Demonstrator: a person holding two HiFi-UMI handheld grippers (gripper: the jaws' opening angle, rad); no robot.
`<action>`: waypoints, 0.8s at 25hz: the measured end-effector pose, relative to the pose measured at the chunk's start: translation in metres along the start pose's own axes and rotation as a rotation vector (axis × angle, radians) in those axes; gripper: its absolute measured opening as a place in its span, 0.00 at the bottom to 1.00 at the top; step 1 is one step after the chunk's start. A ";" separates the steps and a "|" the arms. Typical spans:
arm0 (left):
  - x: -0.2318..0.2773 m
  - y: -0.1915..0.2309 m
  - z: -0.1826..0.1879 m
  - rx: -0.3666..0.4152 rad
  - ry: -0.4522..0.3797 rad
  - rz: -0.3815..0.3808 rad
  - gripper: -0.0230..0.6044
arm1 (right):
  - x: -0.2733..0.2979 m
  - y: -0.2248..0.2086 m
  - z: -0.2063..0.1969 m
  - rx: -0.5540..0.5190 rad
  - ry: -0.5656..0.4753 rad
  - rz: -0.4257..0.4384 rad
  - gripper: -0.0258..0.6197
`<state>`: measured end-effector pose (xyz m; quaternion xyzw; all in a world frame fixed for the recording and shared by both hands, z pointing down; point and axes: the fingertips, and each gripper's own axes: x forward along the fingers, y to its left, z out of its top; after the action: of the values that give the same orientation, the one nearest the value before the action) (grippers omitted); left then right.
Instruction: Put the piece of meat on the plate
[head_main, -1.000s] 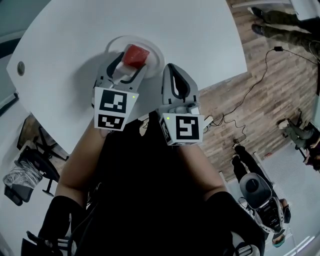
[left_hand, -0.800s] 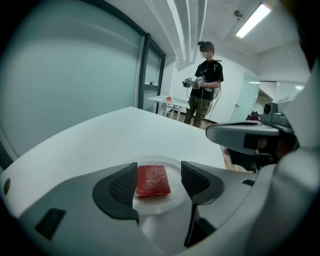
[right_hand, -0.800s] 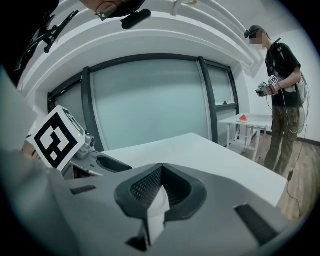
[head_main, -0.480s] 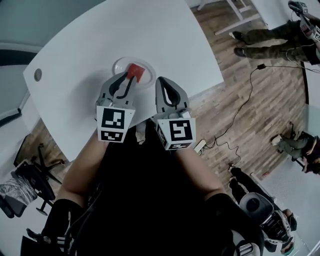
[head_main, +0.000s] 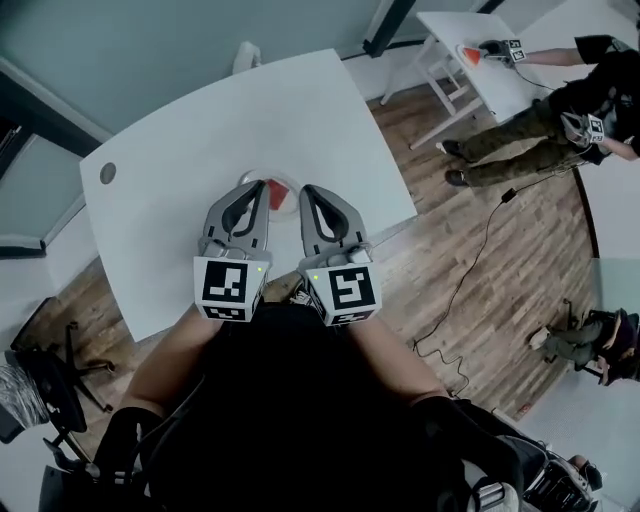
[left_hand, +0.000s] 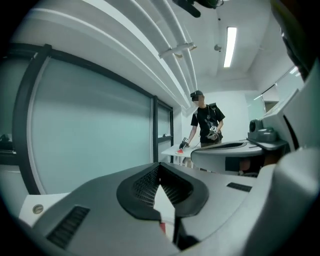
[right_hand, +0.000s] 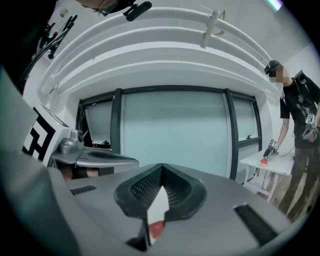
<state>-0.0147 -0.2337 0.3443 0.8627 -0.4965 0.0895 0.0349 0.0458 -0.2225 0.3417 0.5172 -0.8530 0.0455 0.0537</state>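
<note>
the red piece of meat (head_main: 278, 193) sits on the plate (head_main: 290, 179), between my left gripper (head_main: 250, 188) and right gripper (head_main: 314, 192), both closed, empty.

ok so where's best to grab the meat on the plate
Probably from straight above, closing across the meat's two side faces. It lies low on the plate, whose rim would likely block a level approach. Only a red sliver shows between the left tool and right tool, so which width is narrower can't be told.
</note>
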 end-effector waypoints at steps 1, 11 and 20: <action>-0.002 0.002 0.006 -0.013 -0.028 0.011 0.04 | 0.000 0.000 0.006 -0.013 -0.013 0.004 0.04; -0.028 -0.008 0.051 -0.018 -0.206 0.040 0.04 | -0.020 0.005 0.039 -0.056 -0.094 0.044 0.04; -0.032 -0.032 0.049 -0.014 -0.218 0.068 0.04 | -0.045 -0.010 0.034 -0.051 -0.121 0.044 0.04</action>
<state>0.0034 -0.1972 0.2908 0.8497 -0.5270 -0.0071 -0.0162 0.0738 -0.1917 0.3018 0.4986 -0.8667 -0.0063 0.0144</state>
